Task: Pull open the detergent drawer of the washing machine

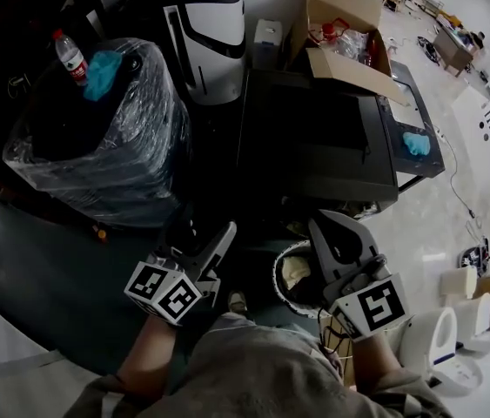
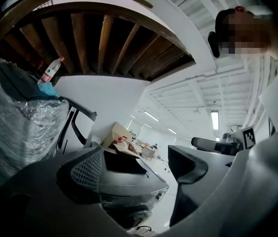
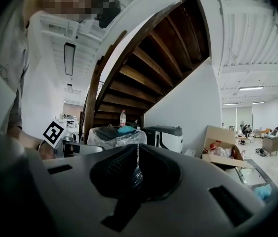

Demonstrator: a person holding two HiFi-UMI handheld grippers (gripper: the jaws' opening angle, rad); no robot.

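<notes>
The dark washing machine (image 1: 314, 138) stands in front of me, its top facing up in the head view; I cannot make out the detergent drawer. My left gripper (image 1: 220, 238) hovers low, short of the machine's near left corner. Its jaws are open in the left gripper view, with the machine (image 2: 129, 174) showing between them and nothing held. My right gripper (image 1: 330, 229) hangs close to the machine's near edge. In the right gripper view, this gripper (image 3: 138, 168) has its jaws pressed together and empty.
An open cardboard box (image 1: 345, 24) sits on the machine's far side, and a blue cloth (image 1: 416, 143) on its right strip. A plastic-wrapped appliance (image 1: 97, 138) with a bottle (image 1: 70, 57) stands left. A round white basket (image 1: 290, 277) sits at my feet.
</notes>
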